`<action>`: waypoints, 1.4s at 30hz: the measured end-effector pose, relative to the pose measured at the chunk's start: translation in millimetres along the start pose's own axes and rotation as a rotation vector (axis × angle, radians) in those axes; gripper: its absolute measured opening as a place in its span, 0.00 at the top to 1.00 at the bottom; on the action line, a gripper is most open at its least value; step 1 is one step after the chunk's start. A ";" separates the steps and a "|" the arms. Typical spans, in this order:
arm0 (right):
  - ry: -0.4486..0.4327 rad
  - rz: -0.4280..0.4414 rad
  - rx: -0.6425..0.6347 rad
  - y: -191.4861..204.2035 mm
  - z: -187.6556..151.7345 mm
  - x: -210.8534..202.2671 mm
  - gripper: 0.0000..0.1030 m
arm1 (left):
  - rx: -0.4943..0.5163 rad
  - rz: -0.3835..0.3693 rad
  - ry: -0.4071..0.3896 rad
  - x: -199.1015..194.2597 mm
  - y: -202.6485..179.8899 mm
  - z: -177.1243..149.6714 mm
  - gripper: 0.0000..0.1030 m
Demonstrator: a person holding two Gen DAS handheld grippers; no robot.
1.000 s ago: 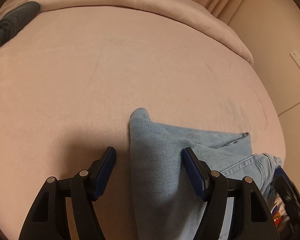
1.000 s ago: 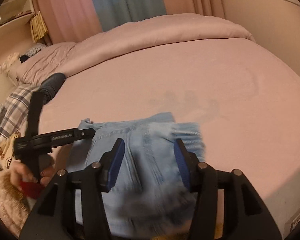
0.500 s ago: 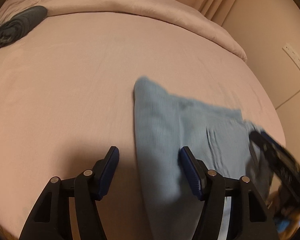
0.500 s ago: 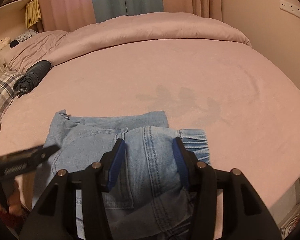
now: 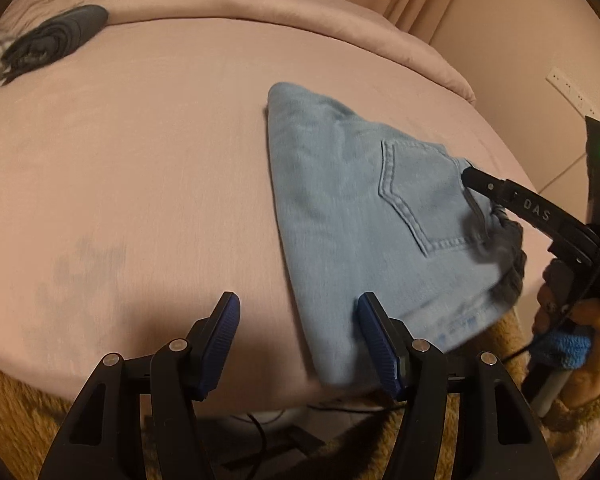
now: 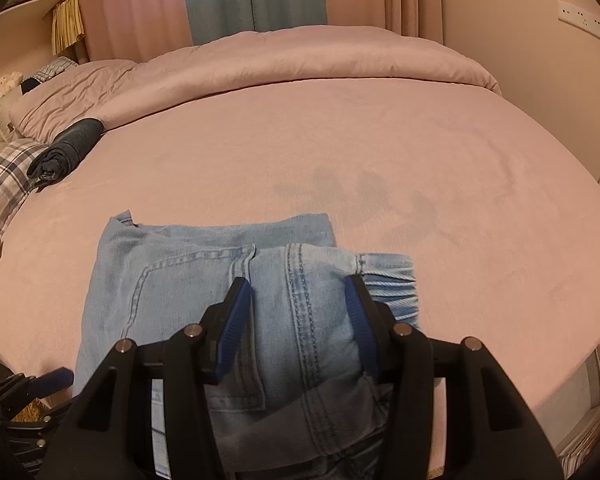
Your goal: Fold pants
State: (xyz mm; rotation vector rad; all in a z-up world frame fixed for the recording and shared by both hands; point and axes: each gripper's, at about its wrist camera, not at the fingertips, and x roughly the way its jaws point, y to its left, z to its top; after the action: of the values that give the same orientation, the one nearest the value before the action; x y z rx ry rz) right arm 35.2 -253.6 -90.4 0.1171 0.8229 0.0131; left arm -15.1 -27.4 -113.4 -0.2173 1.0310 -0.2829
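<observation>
The right tool (image 6: 298, 320) had its blue pads pinched on a raised fold of the light-blue denim pants (image 6: 204, 280), near the gathered waistband. The left tool (image 5: 298, 340) stood open with nothing gripped; its right pad sat at the pants' near edge, its left pad over bare sheet. The pants lay folded on the pink bed (image 6: 380, 152) near its front edge, back pocket up. In the left view, a hand (image 5: 572, 320) held the right tool's handle. A rolled dark-grey garment (image 6: 66, 148) lay well apart by the pink duvet (image 6: 300, 60).
</observation>
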 end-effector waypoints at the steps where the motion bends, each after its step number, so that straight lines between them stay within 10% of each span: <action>1: 0.001 0.004 0.005 -0.8 -0.7 -0.6 0.53 | 0.002 0.001 -0.002 -1.2 0.2 -2.1 0.39; 5: 0.008 0.023 0.033 -4.1 -3.8 -6.9 0.53 | -0.023 -0.009 -0.024 -6.3 0.9 -12.5 0.43; 9: 0.015 0.095 0.054 3.3 -3.7 -25.3 0.50 | -0.164 -0.223 -0.056 -19.4 17.8 -18.5 0.74; 15: 0.011 0.313 -0.017 51.9 3.3 -38.0 0.54 | -0.150 -0.219 -0.054 -14.9 15.1 -19.9 0.74; 19: 0.083 0.414 -0.075 92.6 5.2 -12.1 0.82 | -0.147 -0.188 -0.019 -2.1 9.2 -22.6 0.74; 42: 0.182 0.390 -0.099 131.0 23.7 82.3 1.00 | -0.135 -0.198 -0.024 -22.2 -2.1 -28.1 0.75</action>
State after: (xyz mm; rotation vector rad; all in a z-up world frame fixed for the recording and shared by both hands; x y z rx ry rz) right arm 112.9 -121.0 -120.2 0.1835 0.9684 0.4366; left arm -50.4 -23.3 -108.7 -0.4453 1.0070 -0.3894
